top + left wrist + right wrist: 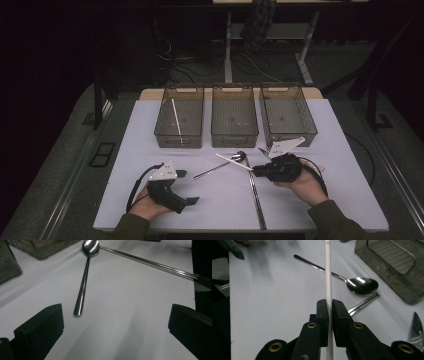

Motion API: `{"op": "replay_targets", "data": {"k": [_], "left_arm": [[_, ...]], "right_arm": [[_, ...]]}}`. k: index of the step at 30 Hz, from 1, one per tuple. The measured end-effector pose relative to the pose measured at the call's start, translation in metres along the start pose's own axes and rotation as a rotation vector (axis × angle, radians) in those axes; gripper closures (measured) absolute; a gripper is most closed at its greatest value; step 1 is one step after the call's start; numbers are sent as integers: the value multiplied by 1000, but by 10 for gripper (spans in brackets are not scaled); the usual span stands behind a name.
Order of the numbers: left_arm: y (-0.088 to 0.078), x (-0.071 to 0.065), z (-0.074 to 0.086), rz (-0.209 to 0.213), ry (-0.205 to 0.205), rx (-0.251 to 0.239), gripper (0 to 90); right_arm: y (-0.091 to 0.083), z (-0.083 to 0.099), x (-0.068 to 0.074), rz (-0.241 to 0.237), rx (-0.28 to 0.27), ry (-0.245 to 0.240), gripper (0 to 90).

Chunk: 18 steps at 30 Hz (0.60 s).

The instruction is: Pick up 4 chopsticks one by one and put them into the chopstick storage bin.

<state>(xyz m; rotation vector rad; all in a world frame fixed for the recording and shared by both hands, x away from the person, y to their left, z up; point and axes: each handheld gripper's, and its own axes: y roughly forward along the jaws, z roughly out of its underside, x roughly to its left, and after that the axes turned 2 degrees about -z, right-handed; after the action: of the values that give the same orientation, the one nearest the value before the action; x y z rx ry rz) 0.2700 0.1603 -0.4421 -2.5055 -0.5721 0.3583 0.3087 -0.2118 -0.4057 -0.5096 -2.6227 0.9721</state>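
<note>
My right gripper (328, 307) has its fingers clamped on the white chopstick (327, 272), long axis pointing toward the left bin (179, 122); left gripper (116, 322) idle, fingers apart.

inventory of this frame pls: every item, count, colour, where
bins: 3, smoky clear, row at table's far edge
white stick in bin: 1, white, lying in left bin
white stick: 1, white, clamped in right gripper
spoon: 1, silver, table centre
metal chopsticks: pair, silver, right of centre, running to near edge
knife: 1, serrated, silver, beside right gripper
table: 1, white top
left gripper: black, jaws open, near-left
right gripper: black, shut on white stick
</note>
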Motion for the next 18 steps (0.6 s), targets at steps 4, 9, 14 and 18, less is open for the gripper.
{"op": "replay_targets", "data": {"k": [4,9,14,18], "left_arm": [[0,0,0,-1,-2,-3,0],[0,-2,-1,5,1,-7,0],[1,-4,-1,11,5,-4,0],[2,-3,-1,11,3,-1,0]], "right_arm": [[2,-8,-2,3,-14,0,843],[6,-20,-5,11,-38,5,843],[13,-32,-7,20,-38,7,843],[20,-42,-9,32,-32,11,843]]}}
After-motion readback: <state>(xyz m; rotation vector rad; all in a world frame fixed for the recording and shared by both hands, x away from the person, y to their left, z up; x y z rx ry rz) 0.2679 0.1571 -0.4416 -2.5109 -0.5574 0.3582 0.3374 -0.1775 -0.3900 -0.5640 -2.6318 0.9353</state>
